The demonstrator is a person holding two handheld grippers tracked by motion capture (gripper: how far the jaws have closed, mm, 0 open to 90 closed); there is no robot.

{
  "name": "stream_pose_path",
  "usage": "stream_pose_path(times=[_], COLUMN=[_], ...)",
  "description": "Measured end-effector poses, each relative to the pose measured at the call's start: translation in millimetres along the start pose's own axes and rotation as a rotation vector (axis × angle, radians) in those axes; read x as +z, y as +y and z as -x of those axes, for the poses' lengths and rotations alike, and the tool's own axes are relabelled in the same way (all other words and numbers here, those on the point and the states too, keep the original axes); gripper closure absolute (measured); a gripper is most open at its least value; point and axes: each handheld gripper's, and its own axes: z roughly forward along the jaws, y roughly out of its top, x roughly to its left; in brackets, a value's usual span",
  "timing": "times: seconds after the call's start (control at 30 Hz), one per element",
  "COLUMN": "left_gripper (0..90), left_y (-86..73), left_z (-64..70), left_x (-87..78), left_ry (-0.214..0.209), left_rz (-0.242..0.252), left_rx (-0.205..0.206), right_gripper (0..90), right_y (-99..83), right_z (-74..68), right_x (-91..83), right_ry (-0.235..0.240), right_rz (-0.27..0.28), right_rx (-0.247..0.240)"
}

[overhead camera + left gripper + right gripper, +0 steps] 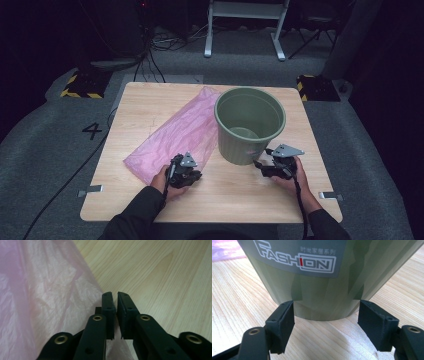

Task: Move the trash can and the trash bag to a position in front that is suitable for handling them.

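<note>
A pink plastic bag (175, 135) lies flat and crumpled across the left half of the wooden table (225, 195). A green bucket (240, 147) stands upright to its right, with nothing in it that I can see. My left gripper (184, 167) rests at the bag's near end. In the left gripper view the left gripper (114, 293) has its jaws nearly together, and the bag (45, 290) has its edge running under them. My right gripper (267, 162) sits at the bucket's near side. It is open (325, 307), its jaws flanking the bucket's base (324, 290) without touching it.
The bucket carries a grey "FASHION" label (294, 257). Small metal brackets (90, 190) stick out at the table's near corners. On the grey floor beyond lie cables, yellow-black striped blocks (80, 85) and a white desk frame (245, 20).
</note>
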Motion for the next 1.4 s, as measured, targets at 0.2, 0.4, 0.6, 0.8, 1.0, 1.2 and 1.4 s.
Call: stream_pose_path(times=[0.2,0.4,0.6,0.8,1.0,1.2,1.4], left_gripper=[57.7,21.7,26.5,35.7,36.5,42.6,53.8], left_y=[13.0,10.7,-26.8,-72.2,-92.2,-95.2,-93.4], left_z=[10.3,-6.4,-51.5,-103.9,-115.9,-113.4,-100.8], left_x=[1.9,-46.9,-101.1,-119.3,-113.5,-105.0,-93.7], left_ry=[0.029,0.118,0.244,0.287,0.214,0.15,0.092], left_rz=[0.002,0.114,0.151,0.118,0.067,0.049,0.025], left_rx=[0.063,0.002,-0.025,-0.181,-0.191,-0.19,-0.137], right_gripper=[29.8,28.7,27.9,27.4,27.4,28.0,29.2], right_y=[-0.8,-1.5,1.5,4.9,12.9,19.8,26.7], right_z=[0.8,4.0,2.0,6.3,9.8,19.1,25.5], right_x=[0.7,-2.5,-8.4,-9.6,-8.2,-3.9,-1.4], right_ry=[0.002,0.009,-0.001,-0.01,-0.038,-0.054,-0.064], right_rz=[-0.005,0.012,0.033,0.045,0.046,0.06,0.072], right_rx=[0.007,0.027,0.008,0.03,0.016,0.046,0.077])
